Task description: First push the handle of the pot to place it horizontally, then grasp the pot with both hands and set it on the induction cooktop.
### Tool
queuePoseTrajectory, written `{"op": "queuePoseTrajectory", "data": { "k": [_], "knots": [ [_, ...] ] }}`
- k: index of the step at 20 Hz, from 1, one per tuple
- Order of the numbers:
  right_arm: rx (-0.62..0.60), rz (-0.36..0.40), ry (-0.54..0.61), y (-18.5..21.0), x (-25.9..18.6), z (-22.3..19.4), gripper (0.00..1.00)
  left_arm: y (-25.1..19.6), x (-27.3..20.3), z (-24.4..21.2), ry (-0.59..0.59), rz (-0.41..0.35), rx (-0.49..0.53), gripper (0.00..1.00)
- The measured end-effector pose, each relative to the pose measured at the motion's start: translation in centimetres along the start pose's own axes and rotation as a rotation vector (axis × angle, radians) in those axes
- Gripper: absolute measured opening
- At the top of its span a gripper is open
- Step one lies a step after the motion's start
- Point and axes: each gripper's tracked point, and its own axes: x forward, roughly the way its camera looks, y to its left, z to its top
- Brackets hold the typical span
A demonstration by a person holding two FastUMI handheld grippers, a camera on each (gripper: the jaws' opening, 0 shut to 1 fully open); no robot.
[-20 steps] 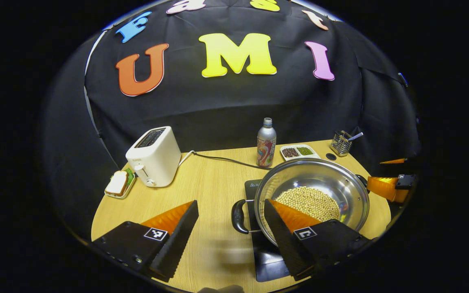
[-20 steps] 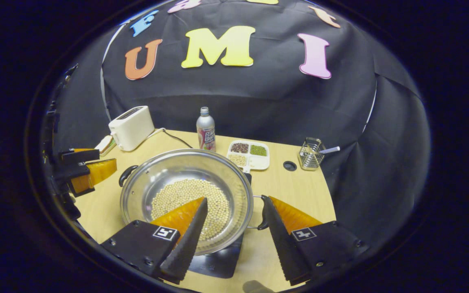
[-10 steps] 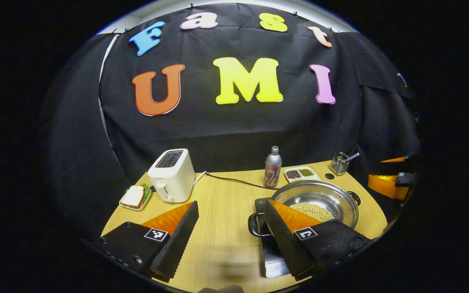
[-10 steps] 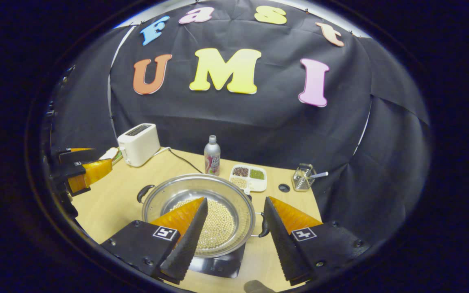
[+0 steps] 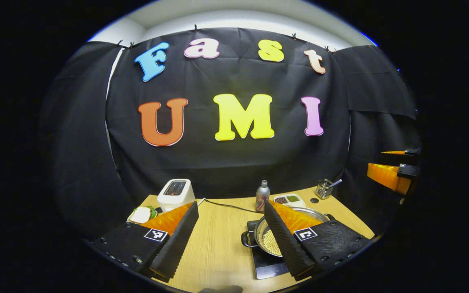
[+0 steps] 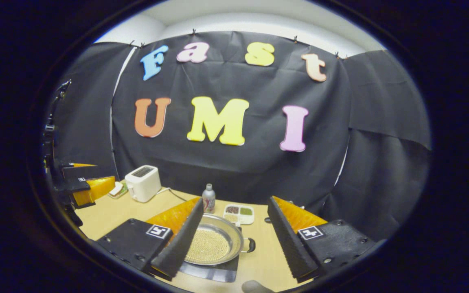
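Left gripper view: we see the left gripper with its ribbed wedge fingers spread apart, holding nothing, above the wooden table. Right gripper view: the right gripper is likewise parted and empty. Below sits the round steel pot of pale beans, seemingly resting on the flat black induction cooktop, one dark loop handle pointing sideways. Farther back stand a boxy white toaster and a slim metal bottle.
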Motion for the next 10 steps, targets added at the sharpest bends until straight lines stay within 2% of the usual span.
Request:
{"op": "queuePoseTrajectory", "data": {
  "k": [3, 6, 10],
  "knots": [
    [0.039, 0.016, -0.066, -2.7, -3.8, 2.2, 1.00, -0.8, -4.3, 4.5, -0.098, 0.054, -0.007, 0.96],
    [0.086, 0.009, -0.131, -6.5, -7.9, 4.0, 1.00, -2.9, -8.4, 7.3, -0.173, 0.061, -0.035, 0.96],
    [0.076, -0.013, -0.173, -11.0, -12.1, 3.2, 1.00, -4.7, -13.2, 9.1, -0.248, 0.104, -0.034, 0.96]
  ]
}}
